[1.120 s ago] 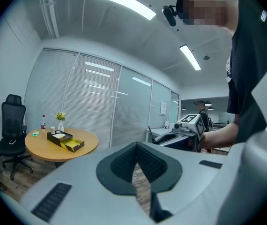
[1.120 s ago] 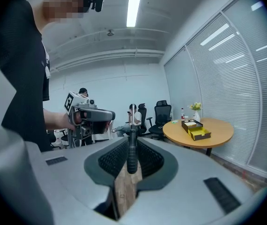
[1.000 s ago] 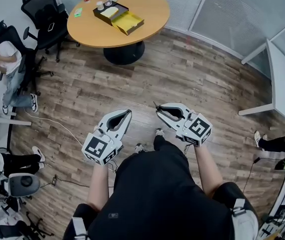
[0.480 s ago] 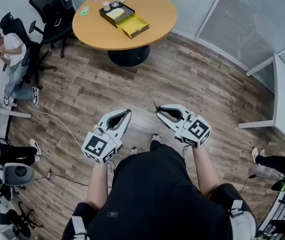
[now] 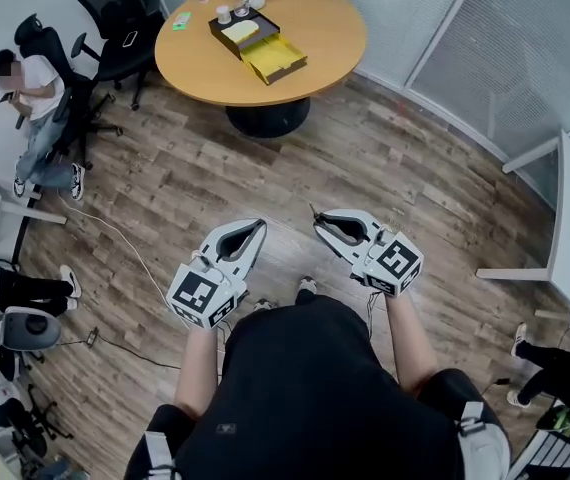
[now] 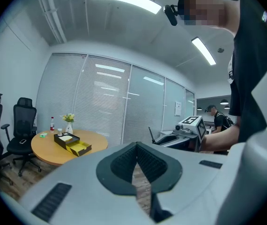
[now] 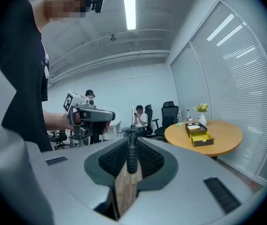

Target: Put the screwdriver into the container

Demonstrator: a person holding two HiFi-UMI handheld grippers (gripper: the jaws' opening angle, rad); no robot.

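Forearms reach forward, left claw closed on nothing (right claw pinches the screwdriver).

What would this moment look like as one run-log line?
right gripper: shut on screwdriver | left gripper: shut, empty | container: on round table across the room | step: screwdriver not yet in container

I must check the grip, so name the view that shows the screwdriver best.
The right gripper view: the screwdriver sits close up, handle clamped in the right claw. The head view shows only its thin shaft poking from that claw; the left gripper view, the same shaft from afar.
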